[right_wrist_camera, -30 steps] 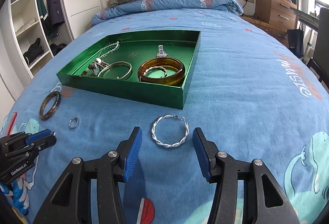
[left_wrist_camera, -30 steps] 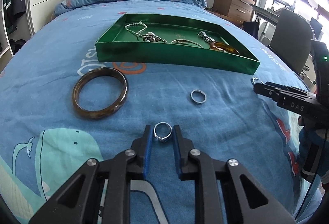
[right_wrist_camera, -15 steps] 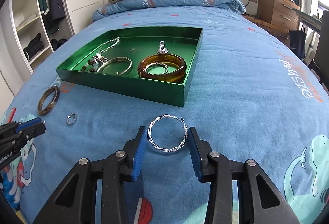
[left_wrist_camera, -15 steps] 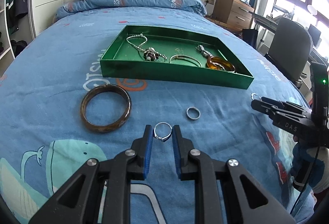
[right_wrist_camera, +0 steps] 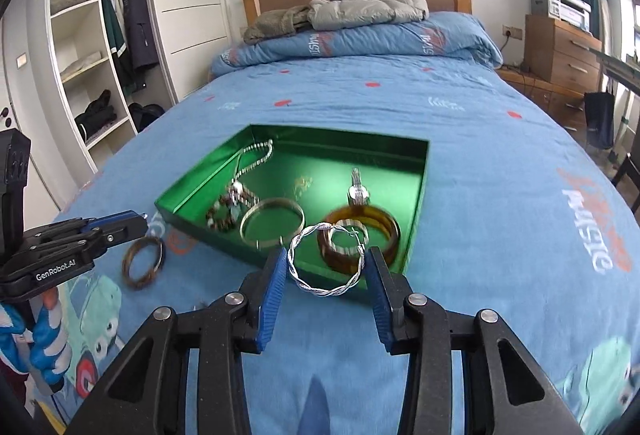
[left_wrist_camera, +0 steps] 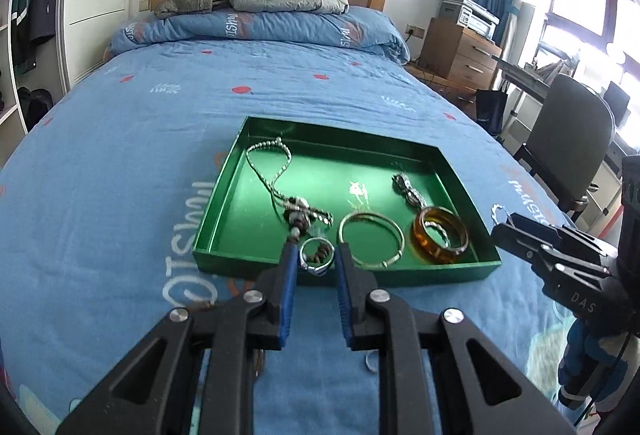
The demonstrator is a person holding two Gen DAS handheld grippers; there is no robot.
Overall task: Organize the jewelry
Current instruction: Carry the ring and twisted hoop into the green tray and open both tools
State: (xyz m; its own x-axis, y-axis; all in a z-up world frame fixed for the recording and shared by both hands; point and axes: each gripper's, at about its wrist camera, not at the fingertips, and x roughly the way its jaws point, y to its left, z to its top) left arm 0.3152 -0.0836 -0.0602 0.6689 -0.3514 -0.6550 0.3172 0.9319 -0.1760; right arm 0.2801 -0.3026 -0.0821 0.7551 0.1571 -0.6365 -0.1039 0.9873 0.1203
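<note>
My left gripper (left_wrist_camera: 317, 260) is shut on a small silver ring (left_wrist_camera: 316, 260) and holds it in the air at the near wall of the green tray (left_wrist_camera: 224, 195). My right gripper (right_wrist_camera: 326, 267) is shut on a twisted silver hoop (right_wrist_camera: 326, 267) and holds it above the tray's near right corner (right_wrist_camera: 416, 219). In the tray lie a bead necklace (left_wrist_camera: 276, 175), a gold bangle (left_wrist_camera: 371, 240), an amber bangle (left_wrist_camera: 440, 239) and a watch (right_wrist_camera: 357, 191). A brown bangle (right_wrist_camera: 143, 262) lies on the bed left of the tray.
The blue bedspread (left_wrist_camera: 120, 163) surrounds the tray. A second small ring (left_wrist_camera: 370, 362) lies on the bed under my left gripper. A nightstand (left_wrist_camera: 460, 51) and a grey chair (left_wrist_camera: 572, 139) stand to the right; shelves (right_wrist_camera: 92, 67) to the left.
Both grippers have lifted off the bed with their pieces and moved forward to the tray's near edge. The right gripper closed on the twisted hoop.
</note>
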